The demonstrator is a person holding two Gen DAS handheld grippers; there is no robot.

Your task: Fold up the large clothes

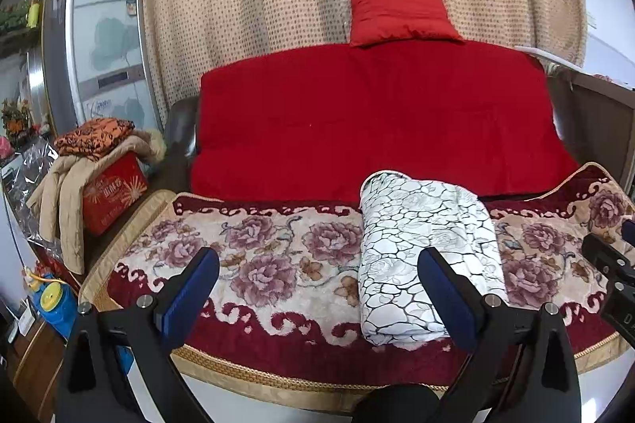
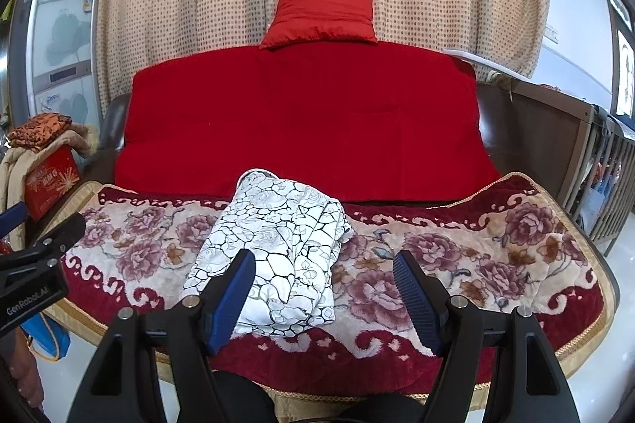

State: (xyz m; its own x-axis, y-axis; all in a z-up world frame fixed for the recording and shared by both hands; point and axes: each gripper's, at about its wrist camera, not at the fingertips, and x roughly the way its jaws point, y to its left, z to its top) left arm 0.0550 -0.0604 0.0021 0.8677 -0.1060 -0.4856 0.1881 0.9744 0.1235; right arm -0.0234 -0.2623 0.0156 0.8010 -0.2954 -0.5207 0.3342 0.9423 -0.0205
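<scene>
Jaws of the left gripper [image 1: 323, 290] stand wide apart and hold nothing; its right finger [image 1: 444, 296] overlaps the near part of the folded garment [image 1: 428, 256] in this view, though contact cannot be told. The garment — white with a black crackle print — lies folded into a long bundle on the floral seat cover [image 1: 270, 264], mostly to the right of the gap between these jaws.

Jaws of the right gripper [image 2: 323, 290] are likewise spread wide and empty, with the garment [image 2: 274, 256] lying just ahead, behind the left finger [image 2: 232, 298] and reaching partly into the gap.

Lettering "GenRobot.AI" shows on the left gripper's body [image 2: 31, 288] (seen at the left edge of the right wrist view). Beyond, a red box [image 1: 113, 193] carries gold characters too small to read, under a beige coat [image 1: 63, 200].
</scene>
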